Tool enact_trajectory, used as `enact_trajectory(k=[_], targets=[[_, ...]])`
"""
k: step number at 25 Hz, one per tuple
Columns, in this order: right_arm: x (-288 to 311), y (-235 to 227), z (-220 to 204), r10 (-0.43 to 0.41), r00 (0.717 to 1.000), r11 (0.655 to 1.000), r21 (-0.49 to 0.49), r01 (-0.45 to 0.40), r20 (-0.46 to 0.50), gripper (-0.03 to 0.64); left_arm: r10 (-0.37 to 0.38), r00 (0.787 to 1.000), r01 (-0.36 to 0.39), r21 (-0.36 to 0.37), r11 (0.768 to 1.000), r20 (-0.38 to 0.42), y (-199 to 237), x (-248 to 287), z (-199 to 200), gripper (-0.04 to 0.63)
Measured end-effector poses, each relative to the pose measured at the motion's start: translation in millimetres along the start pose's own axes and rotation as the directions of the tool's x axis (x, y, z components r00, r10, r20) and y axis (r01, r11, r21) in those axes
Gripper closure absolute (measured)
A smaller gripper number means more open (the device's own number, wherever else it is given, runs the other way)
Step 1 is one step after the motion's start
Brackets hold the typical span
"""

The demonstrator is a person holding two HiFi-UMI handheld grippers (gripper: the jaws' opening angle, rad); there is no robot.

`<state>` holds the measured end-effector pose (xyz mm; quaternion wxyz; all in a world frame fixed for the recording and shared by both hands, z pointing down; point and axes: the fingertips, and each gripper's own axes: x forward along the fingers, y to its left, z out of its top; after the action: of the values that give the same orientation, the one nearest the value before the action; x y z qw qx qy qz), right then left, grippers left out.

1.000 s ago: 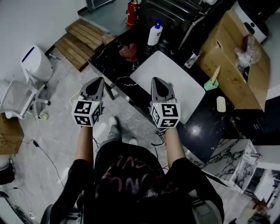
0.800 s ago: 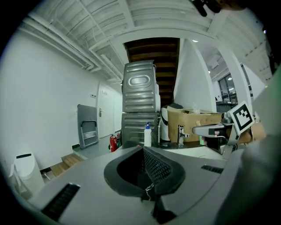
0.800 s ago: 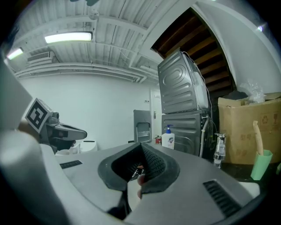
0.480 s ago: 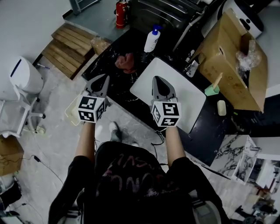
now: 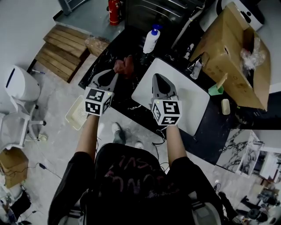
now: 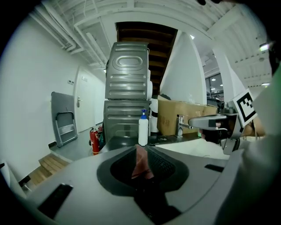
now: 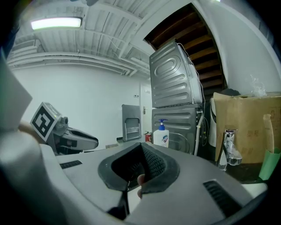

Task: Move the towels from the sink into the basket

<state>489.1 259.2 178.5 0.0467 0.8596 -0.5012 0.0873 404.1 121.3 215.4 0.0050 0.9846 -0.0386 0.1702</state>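
A red towel [image 5: 124, 65] lies crumpled on the black counter, left of the white sink [image 5: 189, 107]. My left gripper [image 5: 112, 74] points at it from just in front; I cannot tell if the tips touch it. Its jaws are opening by a narrow gap, and in the left gripper view the towel [image 6: 141, 161] shows through that gap, with nothing pressed between the pads. My right gripper [image 5: 159, 79] hangs over the sink's near left corner, shut and empty. A pale mesh basket [image 5: 77, 115] stands on the floor, below and left of the left gripper.
A white pump bottle [image 5: 151, 39] stands behind the towel, and a faucet [image 5: 196, 68] at the sink's back edge. A cardboard box [image 5: 232, 48] fills the counter's right end. Wooden pallets [image 5: 59, 52] and a fire extinguisher [image 5: 113, 5] are on the floor to the left.
Both grippers have moved forward over the counter. The left one went from above the floor by the basket to just in front of the red towel, and a gap now shows between its jaws.
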Motion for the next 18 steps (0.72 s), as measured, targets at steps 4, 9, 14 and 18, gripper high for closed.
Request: enact_trajectory(k=[4,9,14,18], targets=[[1,-7,-2,-0.015,1.0,1.0,0.006,0.015,-0.002,0.601,-0.063,0.995,0.065,0.023,0.998,-0.072,-8,28,-12,0.402],[-8,-23,-9,-0.046,0.999,0.999,0.009,0.046,-0.014,0.601,-0.113,0.98,0.127,0.079,0.989,-0.162,-18,62,-22,0.323],[-23,-44,-22,-0.087,0.995,0.996,0.014,0.088,-0.041,0.601,-0.087,0.956,0.123,0.112,0.986,-0.279,-13,89,-45,0.313],[-33,-57,-29,-0.114,0.992,0.993,0.018,0.115,-0.057,0.601,-0.076,0.946,0.11,0.091,0.99,-0.314,-8,97,-56,0.329]])
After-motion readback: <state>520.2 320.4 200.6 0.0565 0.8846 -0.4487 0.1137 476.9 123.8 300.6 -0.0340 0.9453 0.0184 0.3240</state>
